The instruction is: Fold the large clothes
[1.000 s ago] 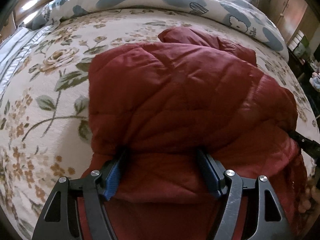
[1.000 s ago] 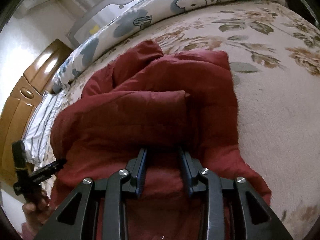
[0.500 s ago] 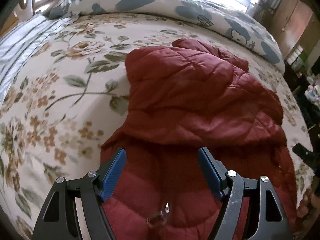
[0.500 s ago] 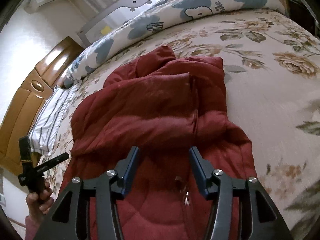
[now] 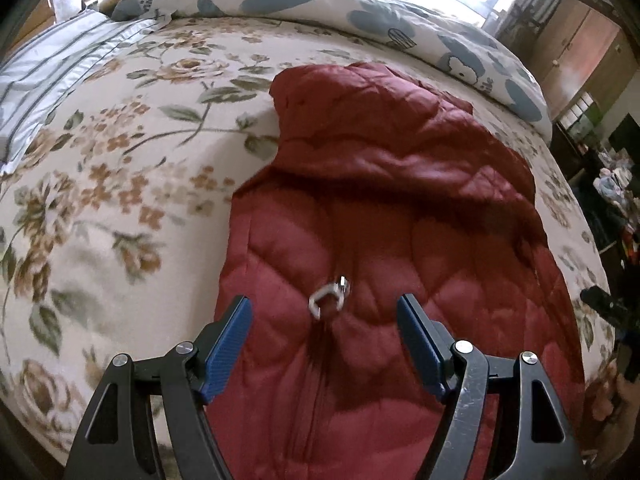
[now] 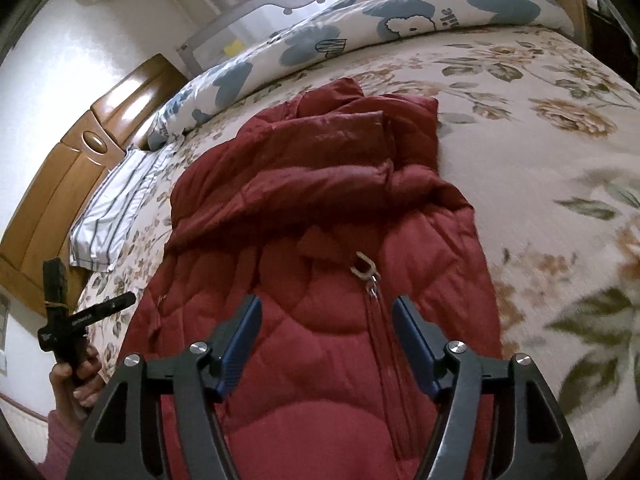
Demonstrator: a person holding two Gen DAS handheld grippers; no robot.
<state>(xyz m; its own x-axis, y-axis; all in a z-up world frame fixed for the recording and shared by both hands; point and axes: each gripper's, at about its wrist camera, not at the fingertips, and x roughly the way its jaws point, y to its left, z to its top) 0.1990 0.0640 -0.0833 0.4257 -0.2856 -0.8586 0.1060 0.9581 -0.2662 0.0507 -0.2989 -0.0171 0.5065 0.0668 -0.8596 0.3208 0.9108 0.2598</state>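
My left gripper (image 5: pixel 324 316) hung with its jaws spread wide and nothing between the blue pads, above the red jacket (image 5: pixel 392 208). My right gripper (image 6: pixel 326 318) was released too; its jaws had just been opening, and no cloth sat between them. The jacket lay on the floral blanket (image 5: pixel 120 184), filling the centre and lower half of both frames, its far half folded into a thick bundle toward the top.

The left view showed the zipper pull (image 5: pixel 330 298) between the pads, slightly left of centre, with the zipper line running down to the bottom edge. It also showed a wooden cabinet (image 5: pixel 580 52) in the upper right and cluttered shelves at the right edge, plus a sliver of the other gripper low on the right.

The right view showed the same pull (image 6: pixel 364 268) above and right of the gap, and 2 things the left view lacked: the wooden headboard (image 6: pixel 80 152) at the left and a white wall unit in the upper left corner. It also showed a hand (image 6: pixel 76 380) gripping the left gripper's black handle at lower left. The striped pillow (image 6: pixel 116 208) and the blue-patterned duvet (image 6: pixel 400 20) appeared in both.
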